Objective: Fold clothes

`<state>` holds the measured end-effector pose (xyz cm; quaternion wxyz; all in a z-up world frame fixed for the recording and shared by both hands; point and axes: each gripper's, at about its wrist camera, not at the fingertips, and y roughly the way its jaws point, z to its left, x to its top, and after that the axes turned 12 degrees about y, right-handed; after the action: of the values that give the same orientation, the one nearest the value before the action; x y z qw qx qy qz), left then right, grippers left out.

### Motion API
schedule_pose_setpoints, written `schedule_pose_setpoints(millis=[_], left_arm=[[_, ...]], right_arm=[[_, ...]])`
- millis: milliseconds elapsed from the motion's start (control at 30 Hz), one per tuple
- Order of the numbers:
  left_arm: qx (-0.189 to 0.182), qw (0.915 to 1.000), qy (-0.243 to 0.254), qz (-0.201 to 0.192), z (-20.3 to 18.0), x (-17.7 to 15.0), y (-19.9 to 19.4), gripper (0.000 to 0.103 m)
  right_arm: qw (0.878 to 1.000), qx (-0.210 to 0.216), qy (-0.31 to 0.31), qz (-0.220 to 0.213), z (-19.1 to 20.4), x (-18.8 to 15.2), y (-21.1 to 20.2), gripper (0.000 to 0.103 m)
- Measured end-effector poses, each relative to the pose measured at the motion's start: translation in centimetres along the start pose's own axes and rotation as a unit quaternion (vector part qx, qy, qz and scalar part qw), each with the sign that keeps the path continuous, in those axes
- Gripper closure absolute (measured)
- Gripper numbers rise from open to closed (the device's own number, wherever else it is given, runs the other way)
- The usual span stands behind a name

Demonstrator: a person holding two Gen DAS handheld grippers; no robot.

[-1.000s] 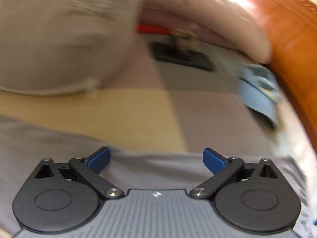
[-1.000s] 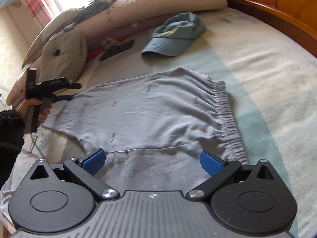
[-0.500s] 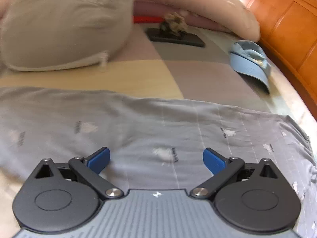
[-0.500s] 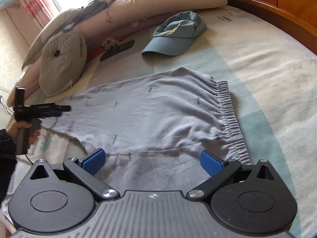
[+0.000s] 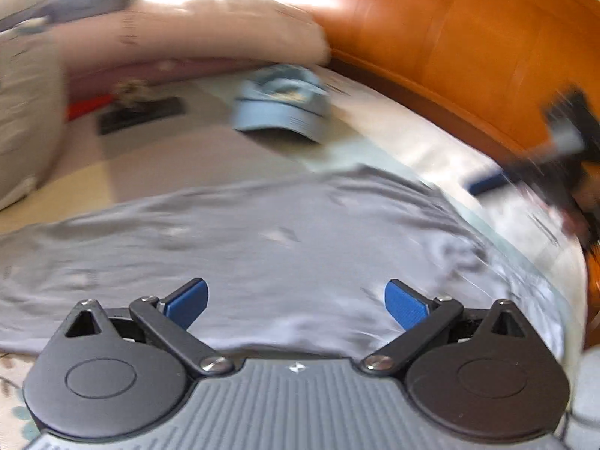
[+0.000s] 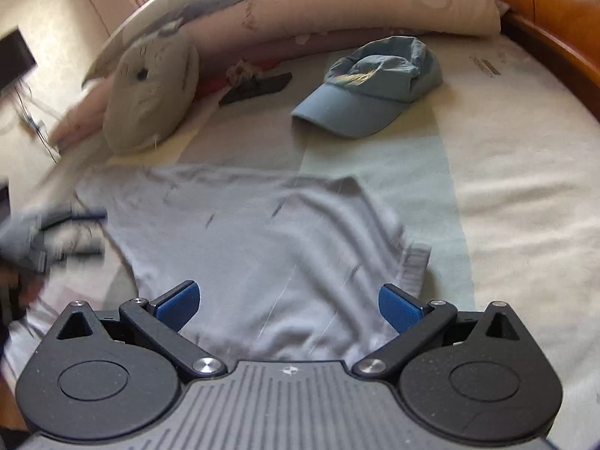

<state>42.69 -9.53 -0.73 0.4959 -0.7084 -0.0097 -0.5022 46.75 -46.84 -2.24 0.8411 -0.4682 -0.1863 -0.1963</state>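
A: Where are the grey shorts [image 6: 262, 247] lying?

B: Spread flat on the bed [image 6: 517, 172], with the gathered waistband [image 6: 414, 266] toward the right in the right wrist view. A blue cap [image 6: 375, 90] sits beyond them, well apart, near the long pink pillow [image 6: 375, 0] along the headboard side.

A: And the right gripper [image 6: 287, 305]?

B: Released, its blue pads spread wide with nothing between them. It hangs over the near edge of the shorts.

A: The left gripper [image 5: 296, 305]?

B: Released as well, jaws wide apart, poised over the grey cloth with no fold caught in them (this view is badly smeared, so fine detail is lost). From the right wrist camera it shows only as a dark blur at the left edge, by the leg end of the shorts.

A: Anything else on the bed?

B: A round beige cushion [image 6: 150, 93] leaning against the pillow, and a flat dark object [image 6: 258, 88] just beside it; I cannot tell what that is. The orange wooden bed frame [image 5: 468, 45] curves round the far side.
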Motion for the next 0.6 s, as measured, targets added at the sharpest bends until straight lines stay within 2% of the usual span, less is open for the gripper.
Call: schedule_pose_setpoints(millis=[100,233,400,500,600], left_arm=[[-0.01,0.9994,0.028,0.015,-3.0,0.4,0.3,0.003],[0.006,0.9981,0.058,0.02,-5.8,0.3,0.5,0.003],[0.018,0.9976,0.059,0.031,-7.1,-0.2,0.9,0.003],[0.018,0.9973,0.064,0.031,-7.5,-0.5,1.0,0.003],[0.016,0.9975,0.061,0.031,-7.4,-0.5,1.2,0.003]], right_arm=[[0.999,0.034,0.026,0.02,-2.7,2.9,1.1,0.0],[0.992,0.07,0.068,0.076,-6.4,6.3,4.3,0.0],[0.98,0.117,0.093,0.129,-9.5,8.2,8.6,0.0],[0.965,0.186,0.102,0.152,-9.9,8.7,10.1,0.0],[0.954,0.225,0.098,0.171,-9.2,8.9,12.0,0.0]])
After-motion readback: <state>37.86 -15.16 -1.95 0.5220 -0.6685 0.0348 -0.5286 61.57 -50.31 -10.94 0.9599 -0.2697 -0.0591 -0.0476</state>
